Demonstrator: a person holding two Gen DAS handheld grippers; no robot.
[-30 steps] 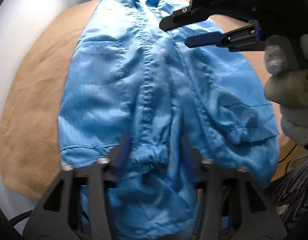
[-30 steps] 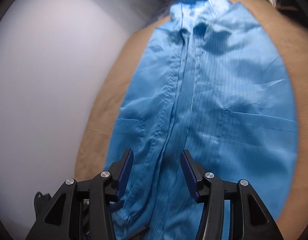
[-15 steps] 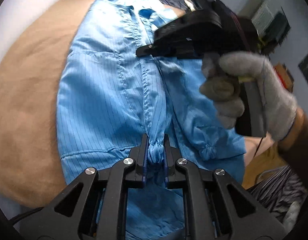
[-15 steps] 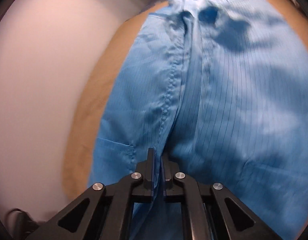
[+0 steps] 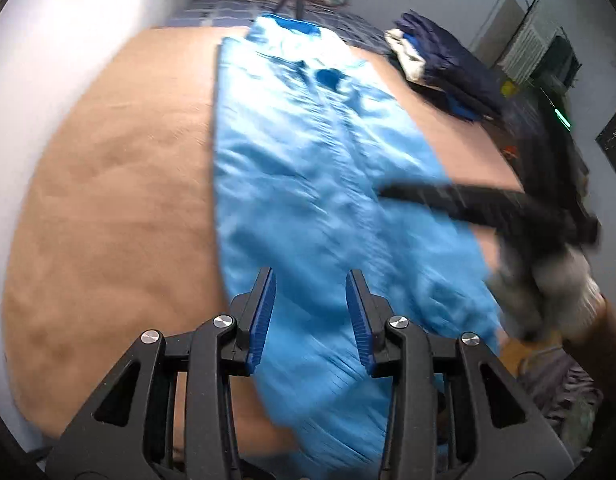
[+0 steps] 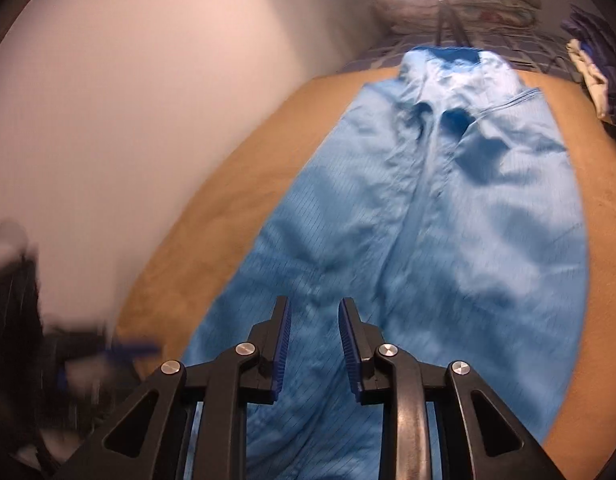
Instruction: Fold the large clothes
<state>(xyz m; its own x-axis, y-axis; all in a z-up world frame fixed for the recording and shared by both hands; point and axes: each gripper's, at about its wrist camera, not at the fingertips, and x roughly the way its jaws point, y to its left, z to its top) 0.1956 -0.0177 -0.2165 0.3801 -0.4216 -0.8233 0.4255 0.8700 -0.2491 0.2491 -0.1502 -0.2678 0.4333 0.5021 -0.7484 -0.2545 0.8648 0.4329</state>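
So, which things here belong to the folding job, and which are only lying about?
For the job:
- light blue garment, spread on the tan blanket
- left gripper, opening, pinching nothing
- right gripper, opening, pinching nothing

Lying about:
- dark clothes pile
- plaid bedding

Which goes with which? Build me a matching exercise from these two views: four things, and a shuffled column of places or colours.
Things:
1. blue coverall
2. tan blanket
3. dark clothes pile
4. left gripper

Descriptions:
A. heaped at the bed's far right
B. spread lengthwise, collar at the far end
C. jaws opening, nothing pinched
D. lies under the garment

Pairs: 1-B, 2-D, 3-A, 4-C
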